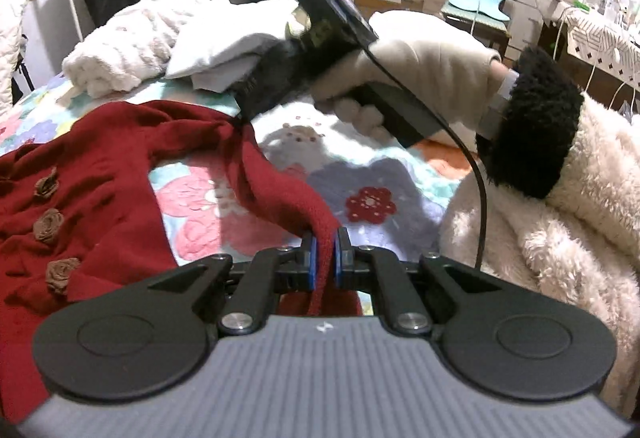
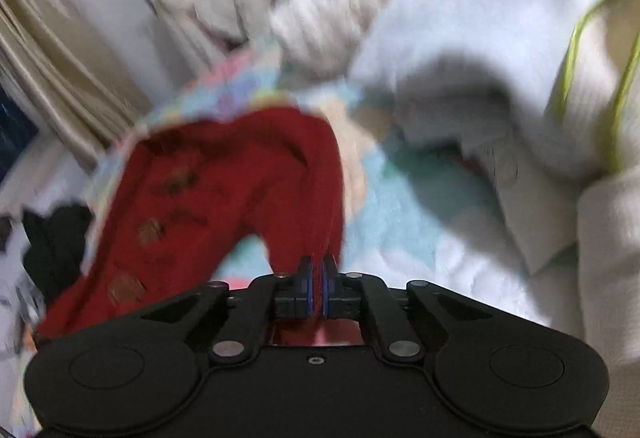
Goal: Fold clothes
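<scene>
The left gripper (image 1: 325, 258) is low over the flower-printed quilted bedspread (image 1: 376, 173), its blue-padded fingers (image 1: 313, 258) pressed together on a strip of the dark red knitted cardigan (image 1: 92, 173). The cardigan lies spread toward the bed's left edge, and three brown fabric rosettes (image 1: 48, 224) run down its front. The right gripper (image 2: 318, 286), held in a cream-gloved hand (image 1: 424, 77) with a black fleece cuff (image 1: 532, 125), points down toward the bedspread's middle; its jaws are clamped on another fold of the red cardigan, lifting it into a ridge. At the bed's far edge lie a cream fluffy blanket (image 1: 132, 37) and one white folded garment (image 1: 224, 45).
</scene>
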{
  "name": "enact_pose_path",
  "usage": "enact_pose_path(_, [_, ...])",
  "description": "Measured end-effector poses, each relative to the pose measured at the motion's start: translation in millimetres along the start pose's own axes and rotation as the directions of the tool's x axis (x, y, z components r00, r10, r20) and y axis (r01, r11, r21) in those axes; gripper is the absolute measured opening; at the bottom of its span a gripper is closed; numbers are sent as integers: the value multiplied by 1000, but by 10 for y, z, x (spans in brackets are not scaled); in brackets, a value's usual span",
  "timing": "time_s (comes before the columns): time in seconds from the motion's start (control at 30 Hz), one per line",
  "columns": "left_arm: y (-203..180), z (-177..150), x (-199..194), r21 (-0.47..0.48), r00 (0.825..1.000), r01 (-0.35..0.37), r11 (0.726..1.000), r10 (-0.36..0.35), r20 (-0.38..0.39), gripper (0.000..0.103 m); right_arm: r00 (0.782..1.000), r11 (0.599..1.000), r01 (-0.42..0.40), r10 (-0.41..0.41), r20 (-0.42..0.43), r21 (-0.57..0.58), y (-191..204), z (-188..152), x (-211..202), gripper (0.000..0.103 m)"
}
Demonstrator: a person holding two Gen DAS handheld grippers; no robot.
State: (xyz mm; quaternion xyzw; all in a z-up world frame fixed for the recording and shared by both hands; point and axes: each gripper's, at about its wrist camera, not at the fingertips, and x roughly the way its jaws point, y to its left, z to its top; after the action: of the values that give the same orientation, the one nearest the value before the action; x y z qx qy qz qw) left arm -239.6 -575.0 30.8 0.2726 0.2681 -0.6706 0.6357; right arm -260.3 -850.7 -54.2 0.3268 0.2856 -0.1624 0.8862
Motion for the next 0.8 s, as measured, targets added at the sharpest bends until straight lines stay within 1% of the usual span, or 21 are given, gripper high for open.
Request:
enact_pose_path(0.1, [54, 59, -120, 2, 998, -45, 999, 45, 35, 7, 995, 1000, 2, -2, 99, 0, 12, 68, -147, 4])
enact_pose_path(0.13, [109, 91, -162, -8, 997, -61, 998, 61, 50, 7, 991, 1000, 3, -3, 131, 0, 16, 91, -196, 2])
enact_pose_path(0.23, [306, 169, -286, -48, 990, -106, 993, 110, 93, 8, 974, 1000, 5, -5, 228, 1, 28, 159, -344, 1])
enact_pose_path(0.3, [444, 228, -332, -38, 981, -165, 986, 168, 101, 8, 971, 1000, -21, 19, 238, 8, 68, 303, -249, 1])
enact_pose_path(0.33, [519, 261, -355, -27, 973, -202, 979, 203, 106, 8, 969, 999, -45, 46, 244, -9, 125, 373, -195, 1])
enact_pose_path(0.37, [617, 304, -377, -25, 962, -246, 969, 248, 114, 8, 968, 997, -68, 73, 241, -27, 185, 404, -144, 1])
enact_pose_path(0.4, [718, 349, -399, -25, 949, -291, 956, 292, 121, 8, 966, 995, -91, 100, 237, -46, 245, 433, -92, 2])
enact_pose_path(0.47, [971, 431, -469, -73, 920, -361, 930, 368, 137, 8, 971, 994, -98, 104, 215, -39, 272, 408, -19, 8])
enact_pose_path(0.53, [1201, 497, -565, -89, 882, -433, 897, 442, 165, 8, 979, 996, -84, 86, 184, -22, 275, 374, 83, 16])
enact_pose_path(0.6, [1422, 563, -651, -97, 836, -505, 858, 514, 192, 8, 985, 998, -59, 61, 163, -21, 280, 356, 170, 22])
enact_pose_path(0.63, [1528, 595, -666, -106, 818, -531, 841, 541, 196, 8, 986, 999, -44, 48, 159, -26, 287, 351, 201, 29])
enact_pose_path(0.67, [1634, 627, -677, -117, 800, -554, 824, 566, 198, 8, 986, 999, -32, 36, 161, -24, 283, 345, 205, 34])
enact_pose_path(0.7, [1757, 650, -657, -135, 780, -579, 804, 595, 195, 8, 986, 999, -29, 31, 163, -19, 283, 340, 209, 40])
enact_pose_path(0.77, [2008, 696, -607, -173, 736, -628, 759, 651, 185, 8, 986, 999, -31, 35, 161, -26, 281, 328, 244, 41])
enact_pose_path(0.8, [2185, 687, -528, -207, 731, -638, 742, 668, 141, 8, 987, 999, -29, 34, 158, -35, 282, 317, 271, 41])
